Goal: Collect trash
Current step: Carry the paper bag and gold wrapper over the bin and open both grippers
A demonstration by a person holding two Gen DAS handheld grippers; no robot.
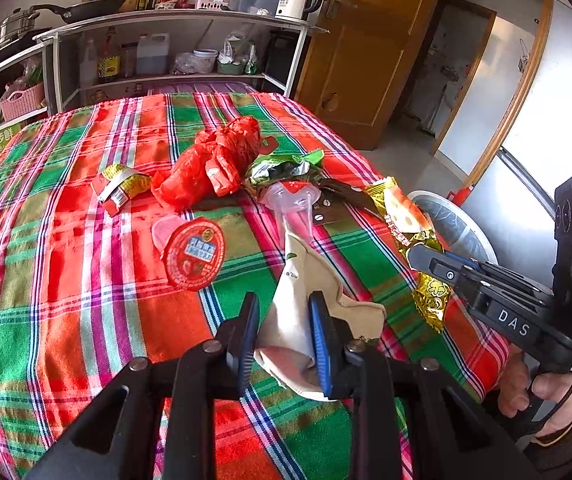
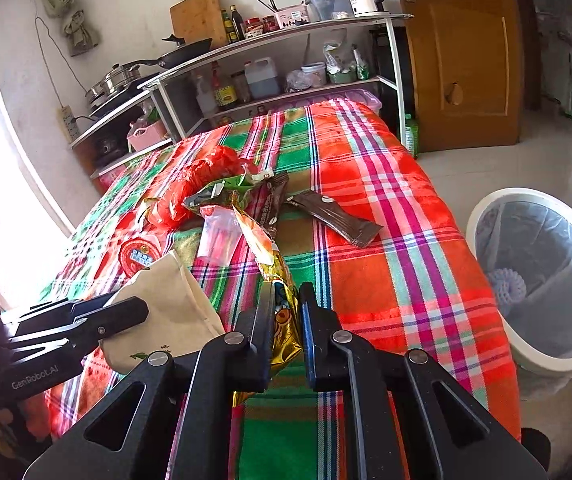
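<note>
A beige wrapper (image 1: 306,312) is clamped between the left gripper's (image 1: 286,320) fingers, and a gold wrapper (image 2: 282,312) is pinched in the right gripper (image 2: 284,312), both near the table's (image 2: 406,280) near edge. Farther in, brown packets (image 2: 338,216) and a red bag (image 1: 210,164) are strewn. A bin (image 2: 542,272) is seen beside the right edge.

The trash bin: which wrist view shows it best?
The right wrist view. The trash bin stands on the floor beside the table, its white rim, liner and inside all visible. In the left wrist view the bin is mostly hidden behind the gold wrapper and right gripper.
</note>
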